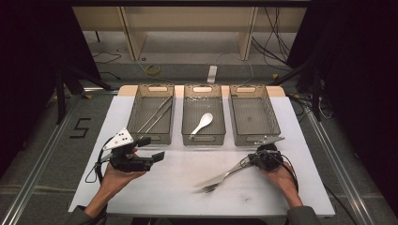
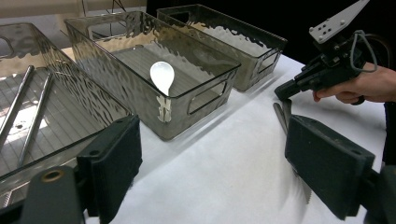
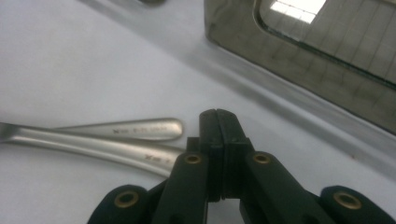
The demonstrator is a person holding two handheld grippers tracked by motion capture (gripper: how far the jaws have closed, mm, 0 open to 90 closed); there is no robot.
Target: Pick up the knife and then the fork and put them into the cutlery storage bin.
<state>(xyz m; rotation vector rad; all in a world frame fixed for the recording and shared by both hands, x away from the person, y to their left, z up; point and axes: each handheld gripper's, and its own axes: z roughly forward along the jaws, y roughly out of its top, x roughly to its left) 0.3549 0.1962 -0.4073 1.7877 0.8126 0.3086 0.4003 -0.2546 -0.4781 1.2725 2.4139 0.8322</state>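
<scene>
Right gripper (image 1: 248, 161), jaws together on a fork (image 1: 225, 176) handle, table (image 1: 178, 187) at 5 o'clock; left gripper (image 1: 152, 149) jaws apart, unladen.

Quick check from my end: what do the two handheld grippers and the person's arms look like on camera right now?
Both are black. The left gripper has broad flat rectangular pads, brass-coloured pivot pins and a pale grey three-cornered plate with small holes on top. The right gripper carries a similar plate, a looped grey cable, and narrow pads with brass pins. Black cables trail from each. Grey sleeves cover the forearms.
</scene>
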